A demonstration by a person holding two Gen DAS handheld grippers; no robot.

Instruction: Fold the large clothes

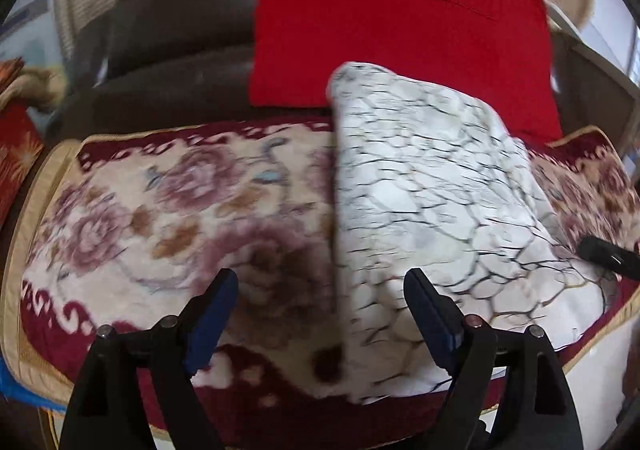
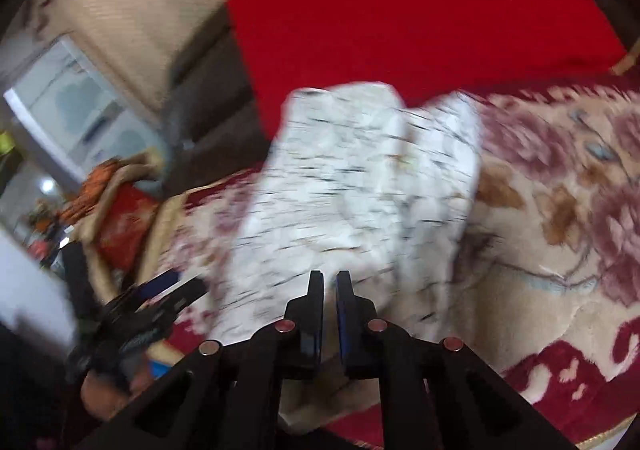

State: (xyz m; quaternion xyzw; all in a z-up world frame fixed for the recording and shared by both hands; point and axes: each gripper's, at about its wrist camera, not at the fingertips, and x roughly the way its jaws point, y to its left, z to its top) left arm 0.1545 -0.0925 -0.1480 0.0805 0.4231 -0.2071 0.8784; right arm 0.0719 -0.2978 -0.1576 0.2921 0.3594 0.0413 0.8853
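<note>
A floral rug (image 1: 168, 210) covers the sofa seat, with a red cloth (image 1: 400, 30) draped over the backrest behind it. A white, crackle-patterned garment (image 1: 420, 190) lies folded on the rug, reaching from the back edge to the front edge. The left gripper (image 1: 320, 282) hangs wide open over the garment's front edge, holding nothing. The right gripper (image 2: 330, 280) is closed, empty, above the garment (image 2: 352, 178).

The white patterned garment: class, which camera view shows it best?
The left wrist view: the white patterned garment is fairly sharp, its crackle pattern readable, lying folded on the floral blanket. The right wrist view shows it motion-blurred.
</note>
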